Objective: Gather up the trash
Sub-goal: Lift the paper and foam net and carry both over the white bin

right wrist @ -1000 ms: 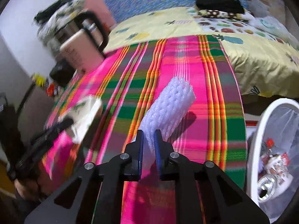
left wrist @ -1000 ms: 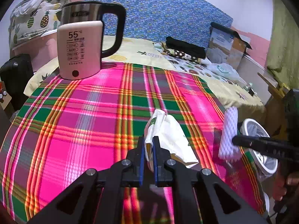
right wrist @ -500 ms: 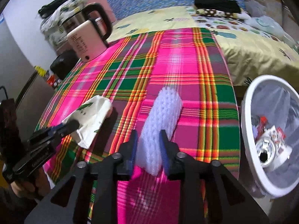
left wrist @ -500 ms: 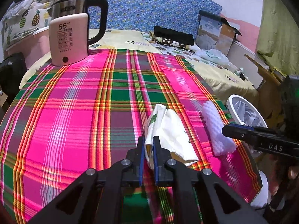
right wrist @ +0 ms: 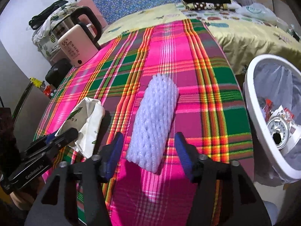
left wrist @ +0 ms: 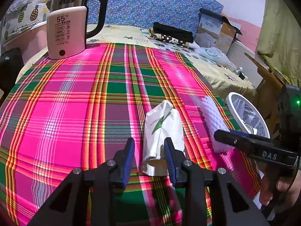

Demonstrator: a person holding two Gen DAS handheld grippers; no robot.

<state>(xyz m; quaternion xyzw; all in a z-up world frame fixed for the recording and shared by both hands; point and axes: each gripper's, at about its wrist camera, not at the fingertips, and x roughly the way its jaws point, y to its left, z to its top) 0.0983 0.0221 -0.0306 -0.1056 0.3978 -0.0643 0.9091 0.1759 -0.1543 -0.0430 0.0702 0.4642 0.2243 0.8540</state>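
Observation:
A crumpled white paper bag (left wrist: 161,130) with a green print lies on the pink and green plaid cloth (left wrist: 75,113). It sits between the jaws of my left gripper (left wrist: 149,146), which are opening; the left pad stands clear of it. A white foam net sleeve (right wrist: 154,118) lies on the same cloth (right wrist: 188,56) between the jaws of my right gripper (right wrist: 148,139), also opening, with a gap on both sides. The bag (right wrist: 88,124) shows at the right wrist view's left, the sleeve (left wrist: 214,120) at the left wrist view's right.
A white bin (right wrist: 252,113) with a liner and some trash stands just off the table's right edge, also seen as the bin (left wrist: 231,98). A pink electric kettle (left wrist: 65,32) stands at the far left corner. Behind the table is a bed with clothes and a cardboard box (left wrist: 216,28).
Both grippers were shut on their items, the bag and the raised foam sleeve. They sank toward the cloth and spread their jaws; both items now lie on the table.

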